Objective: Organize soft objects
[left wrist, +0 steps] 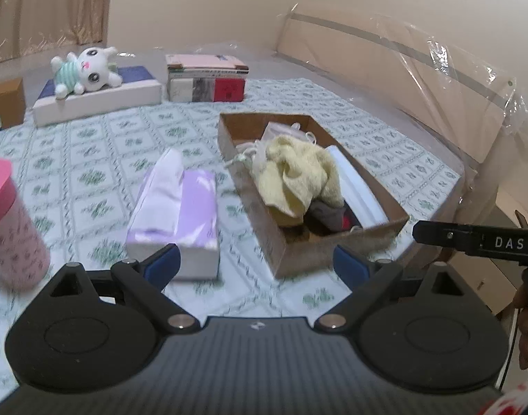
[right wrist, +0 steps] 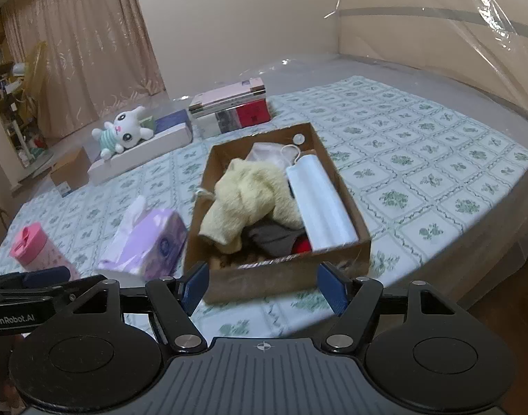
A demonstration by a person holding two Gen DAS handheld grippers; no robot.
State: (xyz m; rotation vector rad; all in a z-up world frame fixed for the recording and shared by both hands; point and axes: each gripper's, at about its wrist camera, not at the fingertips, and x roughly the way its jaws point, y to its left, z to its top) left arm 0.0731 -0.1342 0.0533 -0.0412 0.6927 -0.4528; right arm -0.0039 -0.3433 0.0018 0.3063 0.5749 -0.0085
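An open cardboard box (left wrist: 309, 250) (right wrist: 264, 278) sits on the floral bedspread. In it lie a crumpled yellow towel (left wrist: 298, 173) (right wrist: 250, 197), a white flat pack (right wrist: 319, 204), and grey and red cloth. A purple tissue pack (left wrist: 181, 207) (right wrist: 149, 242) lies just left of the box. A white plush bunny (left wrist: 87, 69) (right wrist: 125, 133) rests far back on a white flat box. My left gripper (left wrist: 255, 263) is open, short of the box's near corner, holding nothing. My right gripper (right wrist: 264, 288) is open before the box's near wall, also with nothing in it.
A pink lidded cup (left wrist: 11, 221) (right wrist: 39, 245) stands at the near left. A stack of boxes (left wrist: 205, 83) sits at the back, and a brown carton (left wrist: 4, 103) at far left. The plastic-wrapped headboard (left wrist: 402, 69) runs along the right, with the bed's edge beyond the box.
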